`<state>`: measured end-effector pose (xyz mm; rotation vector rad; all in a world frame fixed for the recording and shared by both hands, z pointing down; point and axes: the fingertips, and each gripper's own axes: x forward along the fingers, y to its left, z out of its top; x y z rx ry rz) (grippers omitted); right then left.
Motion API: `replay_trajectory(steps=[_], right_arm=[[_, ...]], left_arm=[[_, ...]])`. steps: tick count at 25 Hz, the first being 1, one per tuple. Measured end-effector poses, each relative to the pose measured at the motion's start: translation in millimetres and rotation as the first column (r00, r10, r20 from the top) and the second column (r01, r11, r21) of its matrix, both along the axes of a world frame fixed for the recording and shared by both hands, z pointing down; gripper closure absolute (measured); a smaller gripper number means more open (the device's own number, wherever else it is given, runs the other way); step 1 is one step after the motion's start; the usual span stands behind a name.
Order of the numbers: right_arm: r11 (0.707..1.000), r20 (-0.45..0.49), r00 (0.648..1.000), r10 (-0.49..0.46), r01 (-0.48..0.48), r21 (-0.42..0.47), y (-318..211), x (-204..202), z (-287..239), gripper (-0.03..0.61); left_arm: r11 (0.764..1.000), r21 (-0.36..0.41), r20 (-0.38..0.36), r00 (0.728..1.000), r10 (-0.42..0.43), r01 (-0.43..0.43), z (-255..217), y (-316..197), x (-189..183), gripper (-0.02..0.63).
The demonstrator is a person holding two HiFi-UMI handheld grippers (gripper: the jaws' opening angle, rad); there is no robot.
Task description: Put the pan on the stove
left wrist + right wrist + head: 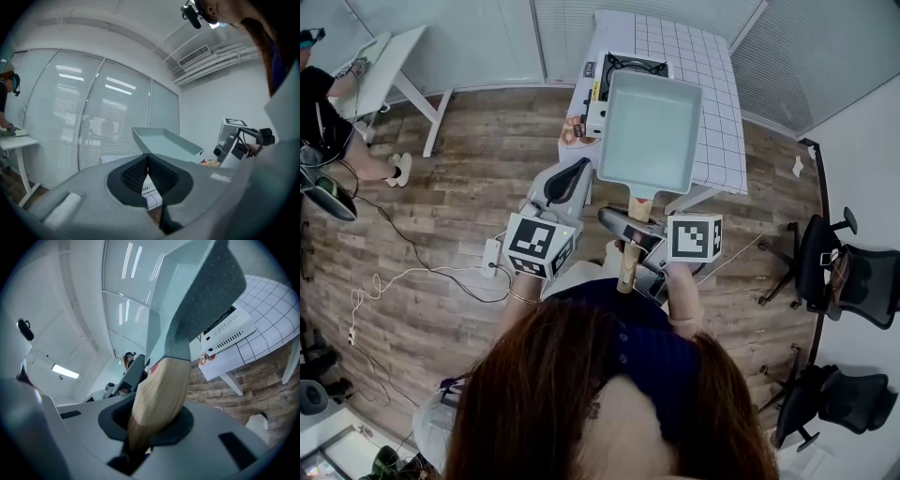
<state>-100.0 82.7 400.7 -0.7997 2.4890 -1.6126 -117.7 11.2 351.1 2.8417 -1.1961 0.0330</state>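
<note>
1. My right gripper (623, 225): clamped on the pan's wooden handle (630, 267).
2. Pan (649, 131): held aloft at 12 o'clock, hiding part of the stove (630, 64) on the table (717, 103).
3. My left gripper (579, 173): jaws together, empty, at 10 o'clock.

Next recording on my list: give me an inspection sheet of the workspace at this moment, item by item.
Surface: table with a white grid cloth, standing on a wood floor.
Job's things: pan held in the air, not yet on the stove; the stove sits at the table's near end.
Clutter: small reddish item on the table beside the stove.
Grippers: right gripper shut on the pan's wooden handle; left gripper shut, nothing in it.
Cables: power strip and white cable on the floor.
Surroundings: office chairs; another person at a white desk.
</note>
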Motion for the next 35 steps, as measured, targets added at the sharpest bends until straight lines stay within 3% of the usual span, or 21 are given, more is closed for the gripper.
replay_trajectory(steps=[15, 35], right_arm=[[1.0, 0.008, 1.0, 0.005, -0.005, 0.003, -6, 3, 0, 0.506], [1.0, 0.016, 1.0, -0.007, 0.007, -0.017, -46, 7, 5, 0.505]], left_arm=[[1.0, 0.003, 0.006, 1.0, 0.01, -0.01, 1, -5, 6, 0.603], [1.0, -0.006, 0.013, 1.0, 0.01, -0.01, 2, -47, 14, 0.603]])
